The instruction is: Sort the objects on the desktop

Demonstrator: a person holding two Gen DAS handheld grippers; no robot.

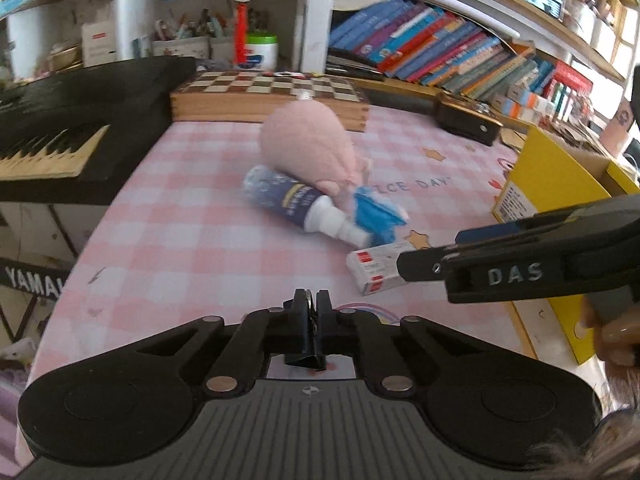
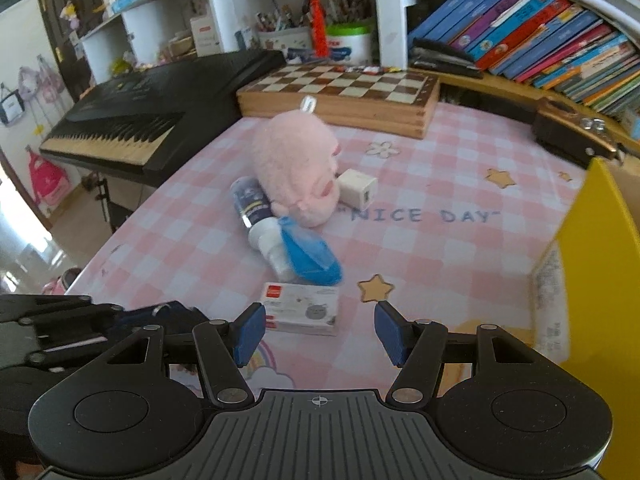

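Note:
My left gripper (image 1: 310,300) is shut on a thin small black clip (image 1: 306,360), low over the pink checked tablecloth (image 1: 180,240). A pink plush toy (image 1: 308,144) lies mid-table. Against it rest a dark blue spray bottle (image 1: 288,200) and a blue fabric item (image 1: 376,216). A small white box with red marks (image 2: 302,314) lies just ahead of my right gripper (image 2: 320,328), which is open and empty, with blue pads either side of the box's near end. Behind the plush toy (image 2: 296,168) sits a white cube charger (image 2: 358,192). The right gripper (image 1: 420,268) enters the left wrist view from the right.
A yellow cardboard box (image 2: 600,280) stands at the table's right edge. A wooden chessboard (image 1: 272,92) lies at the back, a black keyboard (image 1: 60,120) along the left, and shelves of books (image 1: 440,40) behind. A hand (image 1: 616,332) holds the right gripper.

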